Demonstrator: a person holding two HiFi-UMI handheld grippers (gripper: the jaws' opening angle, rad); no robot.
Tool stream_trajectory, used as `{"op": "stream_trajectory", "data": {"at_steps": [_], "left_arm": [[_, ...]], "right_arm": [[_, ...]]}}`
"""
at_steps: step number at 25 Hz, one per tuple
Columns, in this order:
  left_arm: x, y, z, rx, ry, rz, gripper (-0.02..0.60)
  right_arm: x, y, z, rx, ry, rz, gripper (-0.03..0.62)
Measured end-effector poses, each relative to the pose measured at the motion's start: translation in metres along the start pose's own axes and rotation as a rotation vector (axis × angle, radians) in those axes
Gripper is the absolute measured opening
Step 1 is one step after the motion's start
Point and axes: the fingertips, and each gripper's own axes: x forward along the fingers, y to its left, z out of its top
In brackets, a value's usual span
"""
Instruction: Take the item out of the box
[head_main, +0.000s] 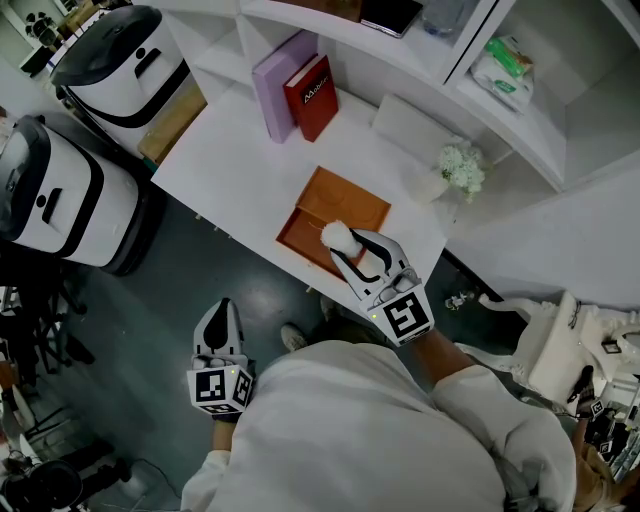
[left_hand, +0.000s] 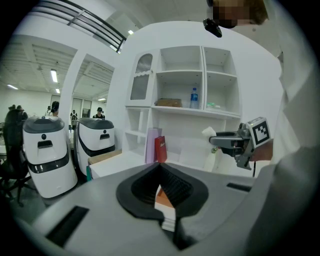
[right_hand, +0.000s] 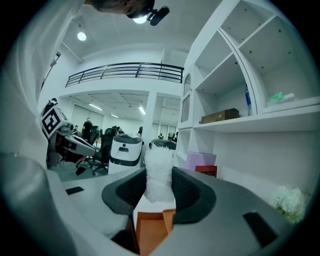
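An open orange box (head_main: 335, 205) lies on the white table (head_main: 230, 140) in the head view. My right gripper (head_main: 345, 248) hangs over the box's near edge and is shut on a white, crinkly wrapped item (head_main: 337, 236). In the right gripper view the white item (right_hand: 159, 172) stands upright between the dark pads (right_hand: 186, 190), with the orange box (right_hand: 149, 232) below it. My left gripper (head_main: 219, 318) is low at the left, off the table over the dark floor, with its jaws together and nothing in them. The left gripper view shows its closed jaws and the right gripper (left_hand: 225, 141) far off.
A purple book (head_main: 282, 85) and a red book (head_main: 314, 97) stand at the back of the table. A small pot of white flowers (head_main: 462, 168) is to the right of the box. Two white and black machines (head_main: 55, 195) stand on the floor at the left. Shelves (head_main: 520, 90) rise behind.
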Motion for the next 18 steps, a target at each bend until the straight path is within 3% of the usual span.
{"op": "stream_trajectory", "data": {"at_steps": [18], "left_arm": [[0.0024, -0.0017, -0.0001, 0.000, 0.005, 0.002, 0.008]], "right_arm": [[0.0043, -0.0037, -0.0057, -0.070, -0.033, 0.022, 0.178]]}}
